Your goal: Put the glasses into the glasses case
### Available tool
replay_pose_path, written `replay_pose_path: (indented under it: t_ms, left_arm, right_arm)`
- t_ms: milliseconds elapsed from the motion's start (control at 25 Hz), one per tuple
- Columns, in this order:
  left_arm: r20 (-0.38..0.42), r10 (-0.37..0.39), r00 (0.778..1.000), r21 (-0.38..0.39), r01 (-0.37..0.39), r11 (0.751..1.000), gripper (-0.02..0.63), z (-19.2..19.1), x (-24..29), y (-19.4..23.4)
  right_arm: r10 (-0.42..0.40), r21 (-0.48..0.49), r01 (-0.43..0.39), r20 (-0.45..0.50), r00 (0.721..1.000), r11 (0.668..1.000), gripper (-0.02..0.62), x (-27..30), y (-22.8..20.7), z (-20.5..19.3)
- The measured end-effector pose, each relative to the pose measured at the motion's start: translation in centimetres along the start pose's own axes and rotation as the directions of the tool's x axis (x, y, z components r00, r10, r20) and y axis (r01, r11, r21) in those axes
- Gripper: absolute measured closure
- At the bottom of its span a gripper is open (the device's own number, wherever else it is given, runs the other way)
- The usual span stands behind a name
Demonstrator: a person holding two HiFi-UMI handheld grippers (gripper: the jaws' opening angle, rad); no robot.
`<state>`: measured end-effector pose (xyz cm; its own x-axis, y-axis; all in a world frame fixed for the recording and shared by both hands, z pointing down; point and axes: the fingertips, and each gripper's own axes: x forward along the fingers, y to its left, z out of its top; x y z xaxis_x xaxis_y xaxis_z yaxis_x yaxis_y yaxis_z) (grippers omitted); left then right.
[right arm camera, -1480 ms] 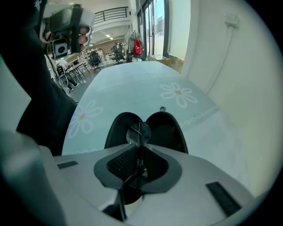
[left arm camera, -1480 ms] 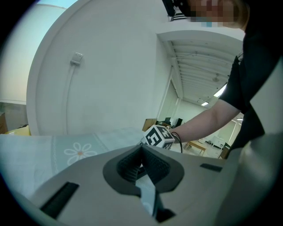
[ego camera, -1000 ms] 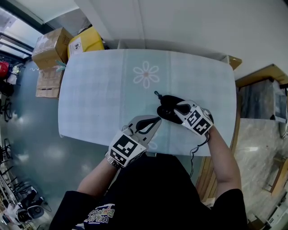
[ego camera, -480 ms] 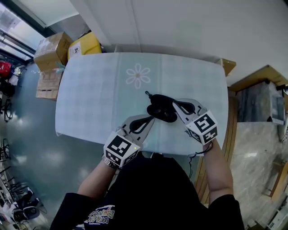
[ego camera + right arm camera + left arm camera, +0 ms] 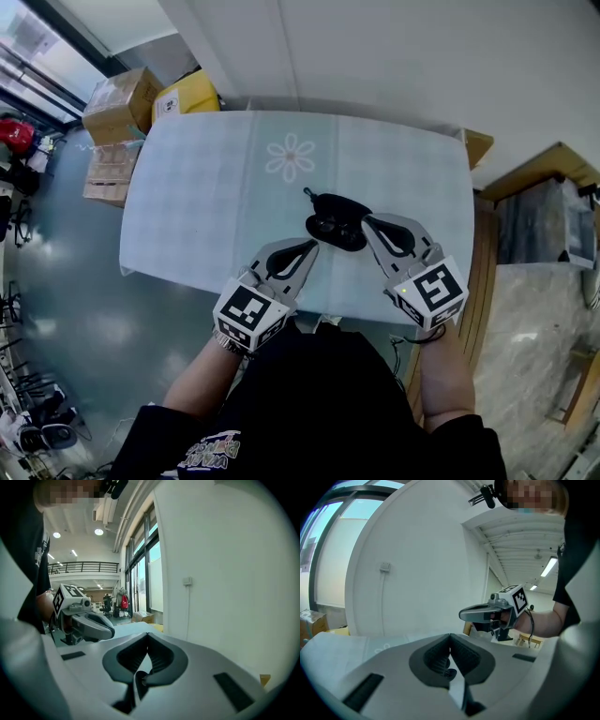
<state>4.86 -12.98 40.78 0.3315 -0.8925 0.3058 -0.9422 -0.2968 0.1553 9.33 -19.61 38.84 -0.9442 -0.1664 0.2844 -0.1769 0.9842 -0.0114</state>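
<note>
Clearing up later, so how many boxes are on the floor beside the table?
3: a brown box, a yellow box beside it, and a flatter brown carton nearer the camera. The table may hide more.

We see a tabletop [image 5: 187, 206] under a pale blue checked cloth, with a white daisy print [image 5: 290, 157] near its far edge. Off its far left corner stand a brown cardboard box [image 5: 119, 91] and a yellow box [image 5: 187, 92]. Another carton [image 5: 108, 173] lies beside the left edge.
</note>
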Motion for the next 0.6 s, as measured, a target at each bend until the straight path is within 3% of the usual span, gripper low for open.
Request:
replay_pose_path:
  t_ms: [240,600]
  left_arm:
    - [0.017,-0.007,1.000,0.005,0.007,1.000,0.578,0.2,-1.7,0.6]
    - [0.002,-0.098,0.995,0.030,0.098,0.995,0.578,0.2,-4.0,2.7]
  right_arm:
    - [-0.008,0.036,0.007,0.026,1.000,0.999,0.572,0.3,3.1,0.5]
    - [-0.093,0.158,0.089,0.017,0.995,0.983,0.572,1.5,6.4,-0.2]
